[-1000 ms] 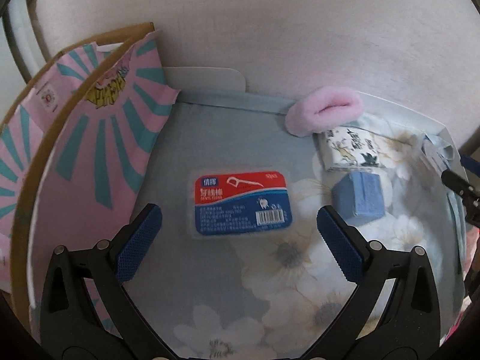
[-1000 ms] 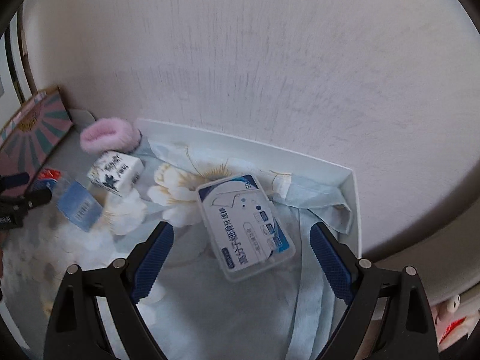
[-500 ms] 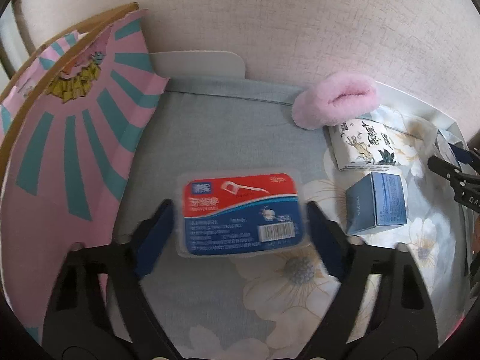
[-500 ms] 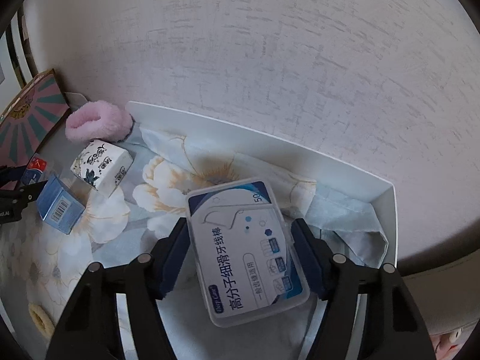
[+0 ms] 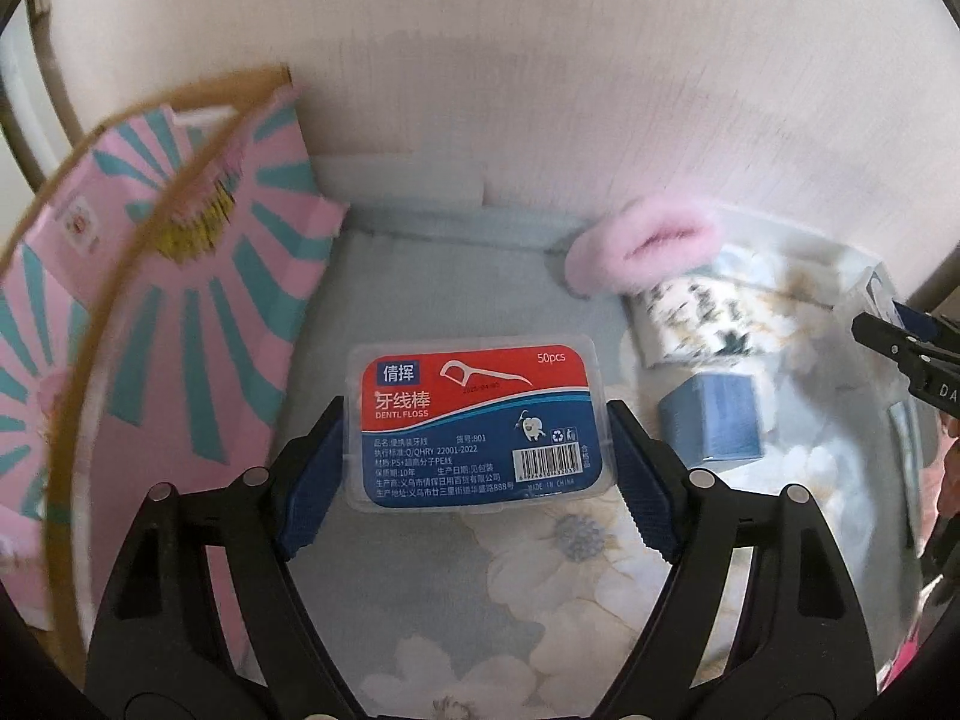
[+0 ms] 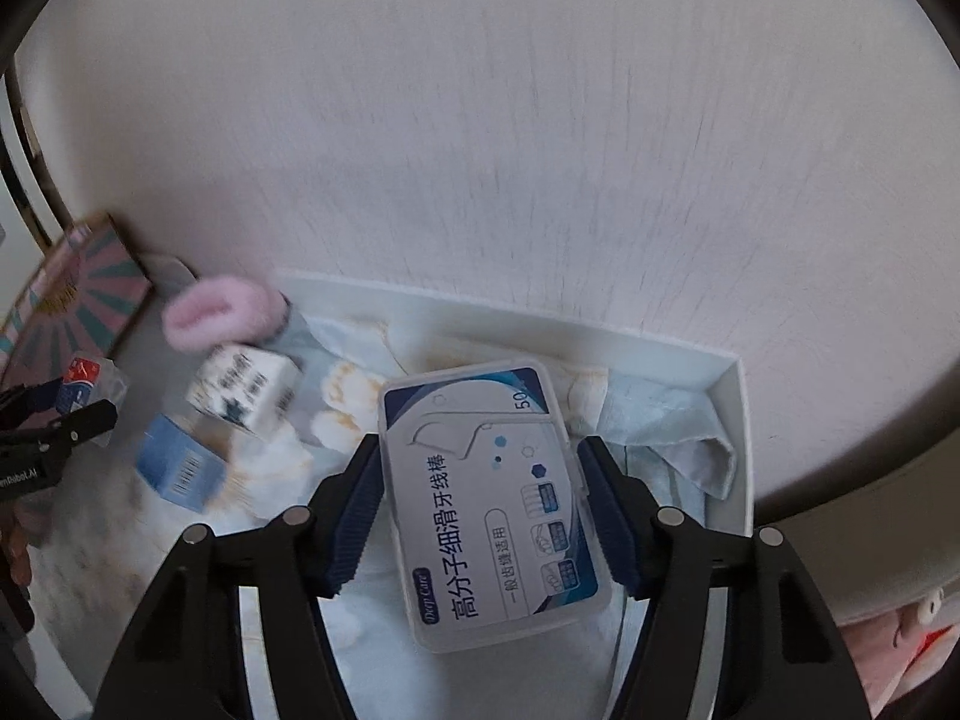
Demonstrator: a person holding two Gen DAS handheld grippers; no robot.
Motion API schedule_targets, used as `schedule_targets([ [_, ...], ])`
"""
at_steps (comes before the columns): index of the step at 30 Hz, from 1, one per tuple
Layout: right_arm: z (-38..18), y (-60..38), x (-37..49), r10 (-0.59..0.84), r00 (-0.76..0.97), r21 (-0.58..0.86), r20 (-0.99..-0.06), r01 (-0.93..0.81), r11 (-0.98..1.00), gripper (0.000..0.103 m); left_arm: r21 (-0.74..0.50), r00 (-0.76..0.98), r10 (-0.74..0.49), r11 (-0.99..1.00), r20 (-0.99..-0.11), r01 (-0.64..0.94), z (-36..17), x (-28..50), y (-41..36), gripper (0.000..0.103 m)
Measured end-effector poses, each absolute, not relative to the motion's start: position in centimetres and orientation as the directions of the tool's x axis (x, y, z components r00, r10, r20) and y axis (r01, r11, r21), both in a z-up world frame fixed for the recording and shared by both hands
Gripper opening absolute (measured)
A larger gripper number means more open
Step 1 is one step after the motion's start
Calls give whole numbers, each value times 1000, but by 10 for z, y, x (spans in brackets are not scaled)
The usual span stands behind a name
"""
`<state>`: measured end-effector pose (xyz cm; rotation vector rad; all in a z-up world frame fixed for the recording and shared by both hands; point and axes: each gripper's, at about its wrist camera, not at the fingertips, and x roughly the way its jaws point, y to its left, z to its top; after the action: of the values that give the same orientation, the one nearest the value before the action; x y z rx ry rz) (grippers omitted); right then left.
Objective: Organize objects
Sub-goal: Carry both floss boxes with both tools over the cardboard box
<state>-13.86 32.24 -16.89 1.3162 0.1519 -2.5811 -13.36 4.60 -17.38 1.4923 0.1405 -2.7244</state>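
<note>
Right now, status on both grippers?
Left gripper clamped on red floss-pick box. Right gripper closing on white floss-pick box, pads touching. Nothing blocking.

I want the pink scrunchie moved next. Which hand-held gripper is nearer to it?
Left, narrowly. The left hand-held gripper, holding the red floss-pick box, sits in front of the pink scrunchie; the right hand-held gripper, closing on the white floss-pick box, is further off.
</note>
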Motion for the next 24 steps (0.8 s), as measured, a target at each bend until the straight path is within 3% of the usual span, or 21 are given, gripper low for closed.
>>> schedule_targets([
  [12,-54,285,-85,-132,-665,22,-735,170,-985,59,-85,-640,60,-996,-766,8,-62,-87,29,80],
  [18,-40,257,-50,-75,-678,14,-731,94,-995,59,-73,-663,52,-997,-747,5,-14,-51,13,80],
  [24,-41,238,-40,-70,-683,11,-727,90,-996,59,-72,-675,59,-997,-736,-8,-6,-33,0,80],
])
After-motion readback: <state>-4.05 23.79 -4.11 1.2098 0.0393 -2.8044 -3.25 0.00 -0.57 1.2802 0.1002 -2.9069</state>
